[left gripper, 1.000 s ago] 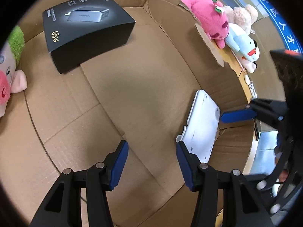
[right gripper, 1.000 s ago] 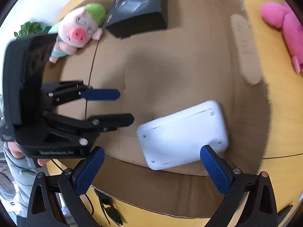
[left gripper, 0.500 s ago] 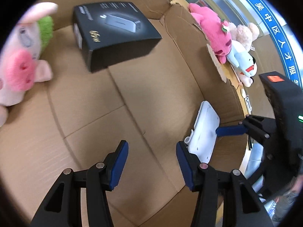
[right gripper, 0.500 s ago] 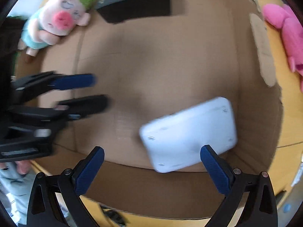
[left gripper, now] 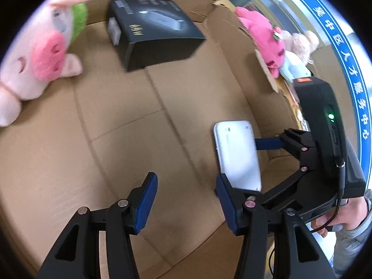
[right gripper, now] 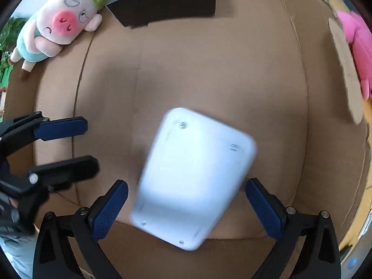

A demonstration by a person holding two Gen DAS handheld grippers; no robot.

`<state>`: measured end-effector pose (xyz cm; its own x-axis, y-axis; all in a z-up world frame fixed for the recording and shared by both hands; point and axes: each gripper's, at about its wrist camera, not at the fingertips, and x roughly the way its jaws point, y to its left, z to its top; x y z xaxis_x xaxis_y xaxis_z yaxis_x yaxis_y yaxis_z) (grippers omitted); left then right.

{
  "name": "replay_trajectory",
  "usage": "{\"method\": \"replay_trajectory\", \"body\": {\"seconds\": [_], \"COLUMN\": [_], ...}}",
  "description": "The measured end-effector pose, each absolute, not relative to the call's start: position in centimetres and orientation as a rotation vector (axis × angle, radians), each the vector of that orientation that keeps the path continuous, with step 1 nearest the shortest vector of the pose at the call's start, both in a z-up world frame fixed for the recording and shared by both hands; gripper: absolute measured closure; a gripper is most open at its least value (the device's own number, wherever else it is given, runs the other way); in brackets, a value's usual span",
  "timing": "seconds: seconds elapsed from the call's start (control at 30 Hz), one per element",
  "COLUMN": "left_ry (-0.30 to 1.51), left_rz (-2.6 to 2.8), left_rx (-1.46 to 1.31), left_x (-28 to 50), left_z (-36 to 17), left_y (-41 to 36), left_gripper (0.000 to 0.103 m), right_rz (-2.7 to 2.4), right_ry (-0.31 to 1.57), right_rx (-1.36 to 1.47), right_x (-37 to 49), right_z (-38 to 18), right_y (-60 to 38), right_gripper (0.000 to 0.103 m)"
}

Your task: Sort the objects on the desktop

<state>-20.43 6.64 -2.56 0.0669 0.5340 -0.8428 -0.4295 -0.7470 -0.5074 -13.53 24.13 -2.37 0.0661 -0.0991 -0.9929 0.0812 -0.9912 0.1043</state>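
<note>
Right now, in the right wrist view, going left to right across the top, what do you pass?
Pig plush → black box → cardboard flap → pink plush at the right edge, partly behind that flap.

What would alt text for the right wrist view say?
Looking down into a cardboard box, a blurred white device sits tilted between the right gripper's open jaws, not visibly pinched. A pig plush and a black carton lie along the far side; the left gripper reaches in from the left edge, empty.
</note>
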Motion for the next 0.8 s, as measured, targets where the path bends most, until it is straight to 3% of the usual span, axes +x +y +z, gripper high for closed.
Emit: {"method": "replay_trajectory", "body": {"seconds": [0.17,0.27,0.3,0.63,0.8], "left_ry": [-0.113,-0.113,-0.111,-0.122,-0.137], "left_rz": [1.797,1.811,1.813,1.937,2.097], "left_rx": [-1.637,-1.641,-1.645,-1.575,-1.509], "left_x": [-20.3,-20.2,-20.2,-18.2,-15.9], "left_z": [-1.8,-1.7,-1.7,0.8,3.2], "left_y": [5.8,5.9,5.9,4.9,3.6], "left_gripper": [0.052,0.052,0.052,0.052,0.052], "right_rz": [-2.104,-2.158,-2.160,-2.263,-2.338], "right_ry": [0.173,0.232,0.246,0.215,0.031], "right_rx": [2.187,2.083,2.076,2.006,1.929], "right_x": [-13.1,-13.2,-13.3,-16.0,-15.8], "right_z": [-2.3,-0.7,-0.4,1.0,1.8], "right_y": [23.7,22.4,22.2,23.7,25.5], "right_gripper": [0.002,0.029,0.033,0.035,0.033]}}
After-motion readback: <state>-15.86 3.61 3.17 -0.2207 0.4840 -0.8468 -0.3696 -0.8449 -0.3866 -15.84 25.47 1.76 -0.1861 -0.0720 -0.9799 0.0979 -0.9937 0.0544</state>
